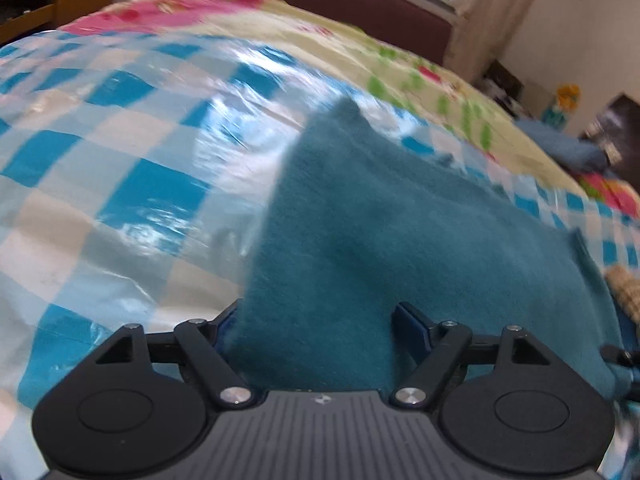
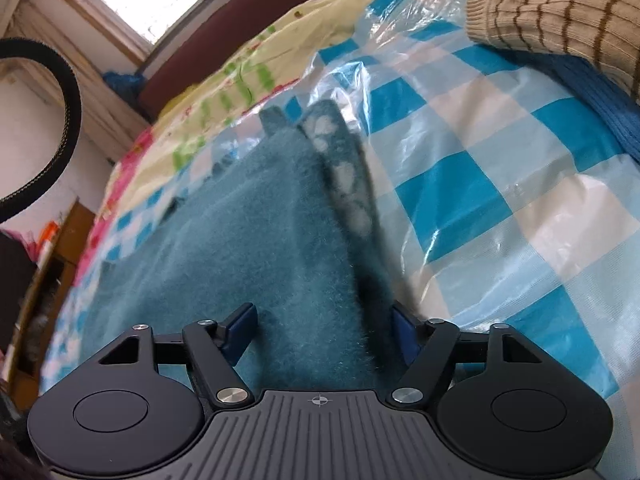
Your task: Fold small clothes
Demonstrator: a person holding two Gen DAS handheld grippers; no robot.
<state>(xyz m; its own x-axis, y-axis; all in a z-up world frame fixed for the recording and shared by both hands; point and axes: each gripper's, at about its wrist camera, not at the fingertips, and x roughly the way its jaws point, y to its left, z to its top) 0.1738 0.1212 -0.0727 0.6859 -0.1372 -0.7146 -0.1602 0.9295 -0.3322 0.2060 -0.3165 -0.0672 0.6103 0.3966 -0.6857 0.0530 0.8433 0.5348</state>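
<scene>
Left wrist view: the left claw [image 1: 316, 332] stands wide, teal fuzzy garment [image 1: 400, 232] bunched between its fingers, lying on the blue-checked plastic sheet [image 1: 100, 184] covering the bed.

Right wrist view: the right claw [image 2: 320, 332] also stands wide around the garment [image 2: 248, 248]; a beige striped knit [image 2: 560, 12] lies well apart.

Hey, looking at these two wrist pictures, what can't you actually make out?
- Left wrist view: the left gripper fingertips are buried in the teal garment, so their grip is unclear.
- Right wrist view: the teal garment's near edge is hidden behind the right gripper.
- Right wrist view: the striped beige knit is cut off by the frame edge.
- Left wrist view: the checkered plastic sheet is motion-blurred.
</scene>
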